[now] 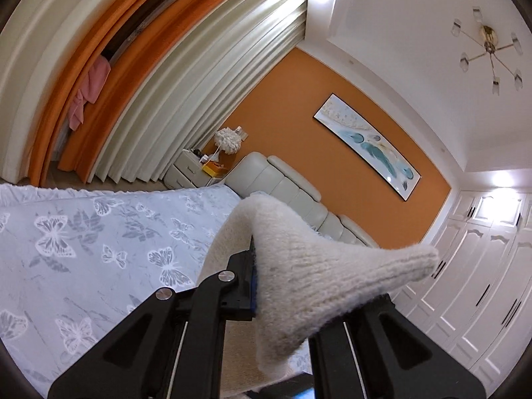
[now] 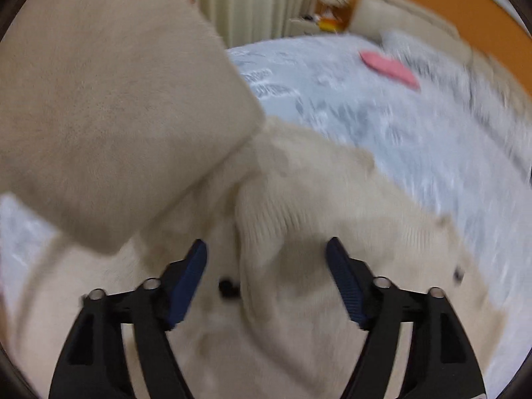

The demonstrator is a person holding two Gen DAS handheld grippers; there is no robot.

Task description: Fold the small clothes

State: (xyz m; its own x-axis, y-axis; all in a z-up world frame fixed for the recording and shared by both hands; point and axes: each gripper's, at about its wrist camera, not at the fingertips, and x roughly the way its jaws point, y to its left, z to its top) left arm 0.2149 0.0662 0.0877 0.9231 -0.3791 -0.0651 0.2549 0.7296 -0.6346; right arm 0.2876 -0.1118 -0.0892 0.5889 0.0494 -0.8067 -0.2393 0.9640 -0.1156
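Observation:
A cream knit garment hangs lifted over the bed, and my left gripper is shut on a fold of it. The knit drapes over the fingers, so only one blue pad shows. In the blurred right wrist view the rest of the cream garment lies on the bed. Its raised part fills the upper left. My right gripper points down over the lying knit with its jaws wide apart, and the pads touch no cloth. A small dark spot sits on the knit between the fingers.
The bed has a pale blue butterfly sheet. A pink cloth lies farther up the bed. A padded headboard, a nightstand, curtains and white wardrobe doors surround it.

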